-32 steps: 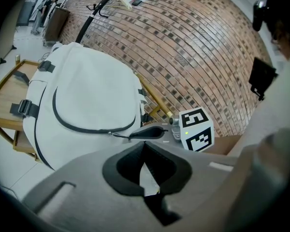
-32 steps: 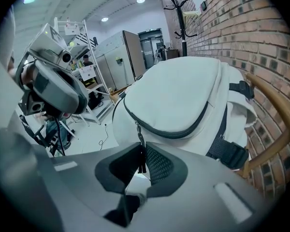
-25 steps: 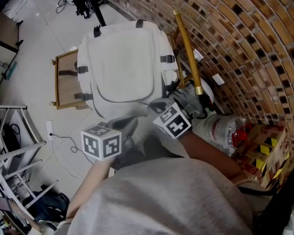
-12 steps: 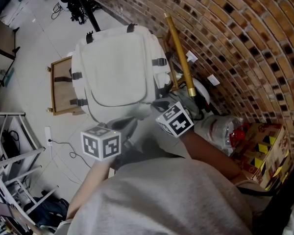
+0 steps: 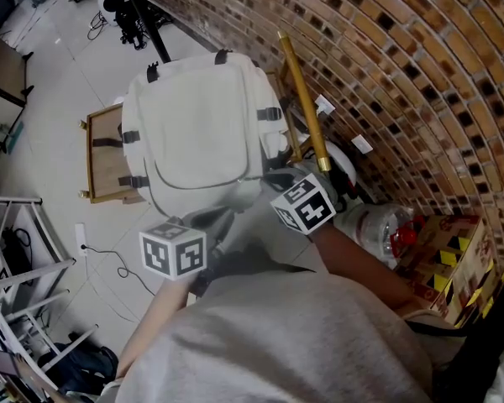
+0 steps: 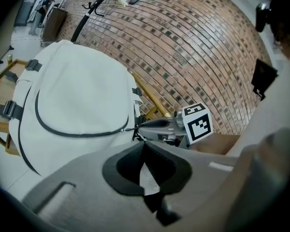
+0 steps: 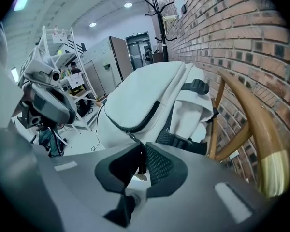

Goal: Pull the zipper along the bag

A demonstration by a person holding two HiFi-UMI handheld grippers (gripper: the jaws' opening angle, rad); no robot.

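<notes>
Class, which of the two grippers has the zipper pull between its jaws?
The right gripper: the zipper pull runs into its closed jaws. The left gripper pinches only white backpack fabric.

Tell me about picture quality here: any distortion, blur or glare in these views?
Head view: fisheye bends the brick wall into an arc; the white backpack is sharp. Left gripper view: black vignette at the corners. Right gripper view: ceiling lights show as small blown-out spots; the near wooden pole looks soft.
</notes>
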